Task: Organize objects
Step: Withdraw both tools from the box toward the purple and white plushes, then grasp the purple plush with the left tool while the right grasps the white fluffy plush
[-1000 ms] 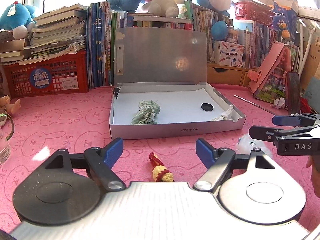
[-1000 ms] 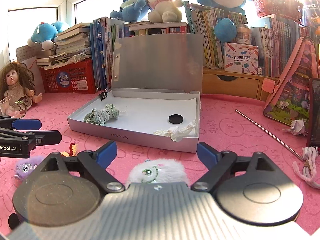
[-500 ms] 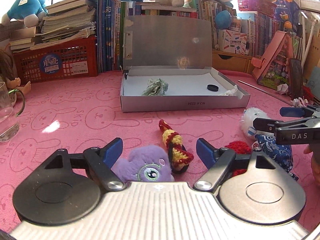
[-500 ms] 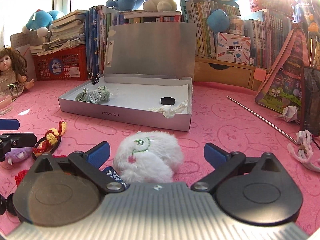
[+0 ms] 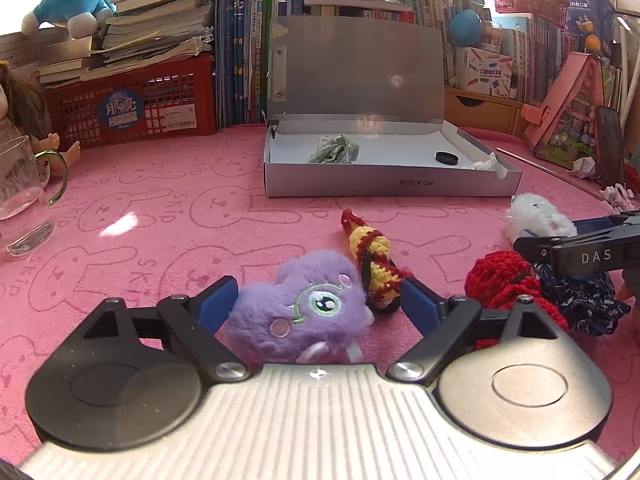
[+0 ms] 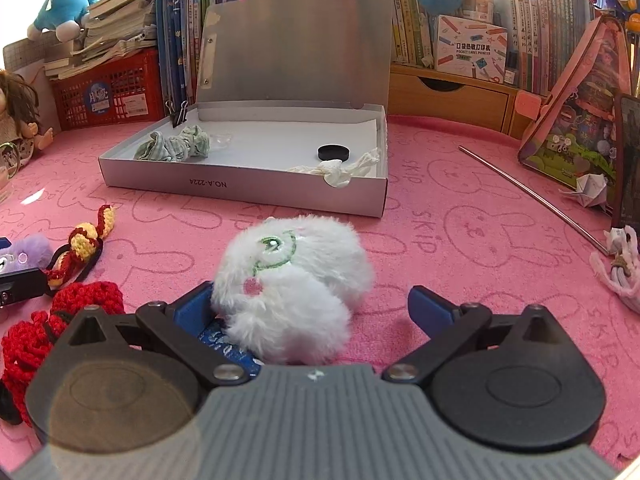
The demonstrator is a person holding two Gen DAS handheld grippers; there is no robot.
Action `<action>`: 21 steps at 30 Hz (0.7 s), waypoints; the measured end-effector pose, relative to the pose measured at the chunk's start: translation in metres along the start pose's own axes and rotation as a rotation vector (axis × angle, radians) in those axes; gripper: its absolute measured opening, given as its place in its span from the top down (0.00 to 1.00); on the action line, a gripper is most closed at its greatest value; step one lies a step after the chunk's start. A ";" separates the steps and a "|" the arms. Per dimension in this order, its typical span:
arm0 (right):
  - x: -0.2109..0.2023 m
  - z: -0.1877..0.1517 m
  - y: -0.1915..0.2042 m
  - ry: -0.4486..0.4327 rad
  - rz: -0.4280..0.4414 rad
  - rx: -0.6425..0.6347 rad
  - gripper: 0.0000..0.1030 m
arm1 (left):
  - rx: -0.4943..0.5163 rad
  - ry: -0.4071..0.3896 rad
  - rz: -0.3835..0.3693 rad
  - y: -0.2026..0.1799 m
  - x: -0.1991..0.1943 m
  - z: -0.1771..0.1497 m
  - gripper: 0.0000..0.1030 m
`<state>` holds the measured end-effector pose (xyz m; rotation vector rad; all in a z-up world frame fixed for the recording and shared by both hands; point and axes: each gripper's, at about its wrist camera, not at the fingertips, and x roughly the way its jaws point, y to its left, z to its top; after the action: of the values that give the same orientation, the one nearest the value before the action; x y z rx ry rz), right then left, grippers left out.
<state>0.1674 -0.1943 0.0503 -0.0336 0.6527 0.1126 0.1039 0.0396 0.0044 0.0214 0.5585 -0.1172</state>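
Your left gripper [image 5: 316, 304] sits low over the pink rabbit-print tabletop [image 5: 160, 216], its jaws opening, with the fluffy purple plush toy with an embroidered green eye [image 5: 304, 308] lying between the blue pads but not clamped. The toy's long axis runs roughly across the gripper, its eye facing up at you. Just to its right, touching it, the red-and-yellow crocheted cord [image 5: 370, 252] lies with its long axis pointing away from you toward the box, thin end farthest. Further right sit a red crocheted piece [image 5: 500, 284] and a dark blue patterned cloth [image 5: 580, 300].

Beyond them, the shallow grey cardboard box with its lid standing upright [image 6: 248, 188] holds, left to right, a crumpled green-and-white cloth [image 6: 176, 146], a flat black disc [image 6: 333, 153] and a twisted white tissue [image 6: 340, 170] in the near right corner. A black binder clip [image 6: 178, 114] grips its far left corner.

Your right gripper [image 6: 316, 308] stands fully wide around the fluffy white plush toy with a green embroidered eye and pink cheek [image 6: 292, 284]. The toy lies against the left pad, clear of the right one, its long axis running away from you, eye end farthest.
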 end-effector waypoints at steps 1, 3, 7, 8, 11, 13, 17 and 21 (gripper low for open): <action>0.002 0.000 0.000 0.012 -0.002 0.002 0.00 | -0.003 0.003 0.003 0.000 0.000 -0.001 0.12; 0.004 0.000 -0.001 0.025 0.002 0.014 0.00 | -0.016 0.017 0.002 0.002 0.001 -0.004 0.11; 0.005 -0.001 -0.002 0.026 0.001 0.016 0.00 | -0.052 0.030 0.006 0.008 0.004 -0.007 0.11; 0.005 0.000 -0.002 0.026 0.002 0.016 0.00 | -0.056 0.033 0.008 0.008 0.005 -0.007 0.11; 0.005 -0.001 -0.002 0.026 0.002 0.016 0.00 | -0.040 0.036 0.021 0.006 0.006 -0.007 0.11; 0.005 0.000 -0.002 0.026 0.002 0.016 0.00 | -0.025 0.040 0.032 0.003 0.007 -0.008 0.10; 0.005 0.000 -0.002 0.026 0.002 0.016 0.00 | -0.031 0.060 0.081 0.001 0.011 -0.007 0.02; 0.005 0.000 -0.002 0.026 0.002 0.016 0.00 | -0.043 0.068 0.099 0.002 0.013 -0.007 0.00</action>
<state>0.1714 -0.1957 0.0475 -0.0184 0.6795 0.1093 0.1115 0.0408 -0.0080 0.0115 0.6270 -0.0078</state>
